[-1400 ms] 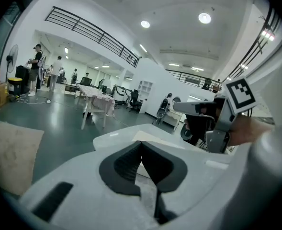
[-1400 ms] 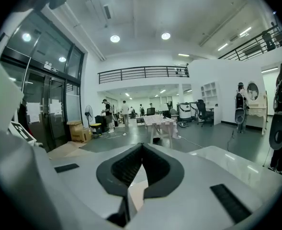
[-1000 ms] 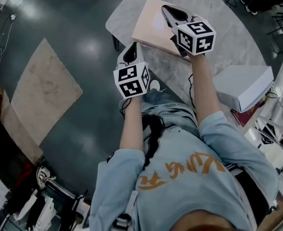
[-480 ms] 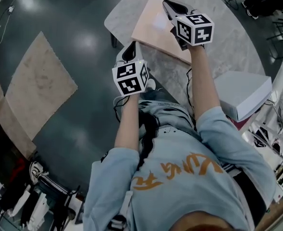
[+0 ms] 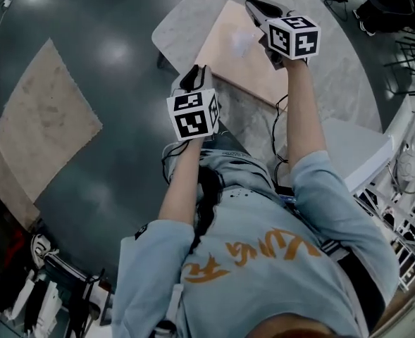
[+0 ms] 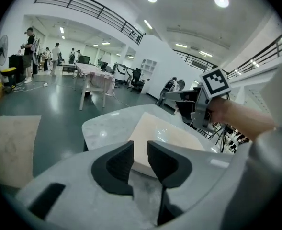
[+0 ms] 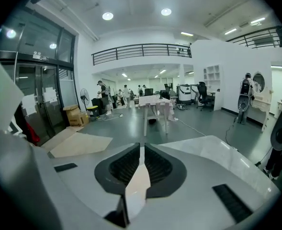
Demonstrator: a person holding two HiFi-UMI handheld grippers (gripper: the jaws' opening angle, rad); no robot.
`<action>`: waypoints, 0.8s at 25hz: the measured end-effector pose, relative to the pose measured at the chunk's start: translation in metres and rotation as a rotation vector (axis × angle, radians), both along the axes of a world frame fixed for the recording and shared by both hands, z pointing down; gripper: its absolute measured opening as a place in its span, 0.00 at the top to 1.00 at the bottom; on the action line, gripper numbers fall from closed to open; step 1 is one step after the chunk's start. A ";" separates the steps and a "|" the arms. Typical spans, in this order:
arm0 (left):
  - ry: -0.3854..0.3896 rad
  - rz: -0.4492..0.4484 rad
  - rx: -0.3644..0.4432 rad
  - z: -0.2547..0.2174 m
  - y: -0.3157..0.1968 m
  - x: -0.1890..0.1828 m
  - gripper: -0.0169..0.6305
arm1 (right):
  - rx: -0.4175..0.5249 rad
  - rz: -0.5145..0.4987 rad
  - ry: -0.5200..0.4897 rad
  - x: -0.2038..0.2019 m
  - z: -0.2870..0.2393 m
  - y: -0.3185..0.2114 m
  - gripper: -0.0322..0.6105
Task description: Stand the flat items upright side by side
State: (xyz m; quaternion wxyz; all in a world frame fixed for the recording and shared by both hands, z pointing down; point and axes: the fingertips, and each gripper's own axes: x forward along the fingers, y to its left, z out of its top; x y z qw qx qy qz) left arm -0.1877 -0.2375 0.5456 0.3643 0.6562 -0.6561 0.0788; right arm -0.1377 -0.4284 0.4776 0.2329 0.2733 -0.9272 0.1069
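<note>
A pale pink flat board (image 5: 242, 55) lies on the round marble table (image 5: 334, 62). My right gripper (image 5: 258, 5) hovers over the board's far corner. In the right gripper view its jaws (image 7: 141, 150) have just been opening to a thin slit; nothing is between them, and the board (image 7: 140, 181) shows through the gap. My left gripper (image 5: 196, 72) is at the table's near left edge, beside the board. Its jaws (image 6: 141, 150) have just been opening to a narrow gap with nothing in it, and the board (image 6: 164, 135) lies just beyond them. The right gripper (image 6: 193, 104) shows past the board.
A white box (image 5: 358, 150) sits on the table's right side. A beige rug (image 5: 41, 118) lies on the dark floor to the left. Racks and cables crowd the right edge. Distant tables (image 7: 155, 104) and people stand across the hall.
The right gripper has moved toward the board's far corner. Both hands have sunk a little toward the table. The head view has shifted.
</note>
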 end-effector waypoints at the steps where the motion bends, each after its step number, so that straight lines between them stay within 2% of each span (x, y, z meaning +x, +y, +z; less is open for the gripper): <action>1: 0.015 0.010 -0.019 0.003 -0.003 0.001 0.81 | -0.002 -0.017 0.022 -0.001 0.005 -0.005 0.89; 6: 0.046 0.013 -0.089 0.016 -0.007 -0.001 0.75 | -0.034 -0.121 0.119 -0.012 0.033 -0.018 0.78; 11: 0.115 0.012 -0.182 0.040 -0.006 0.000 0.66 | -0.126 -0.168 0.159 -0.018 0.069 -0.029 0.64; 16: 0.179 0.010 -0.221 0.051 -0.013 0.005 0.62 | -0.201 -0.249 0.206 -0.026 0.094 -0.036 0.53; 20: 0.201 0.001 -0.243 0.059 -0.016 0.004 0.61 | -0.257 -0.301 0.254 -0.029 0.112 -0.037 0.46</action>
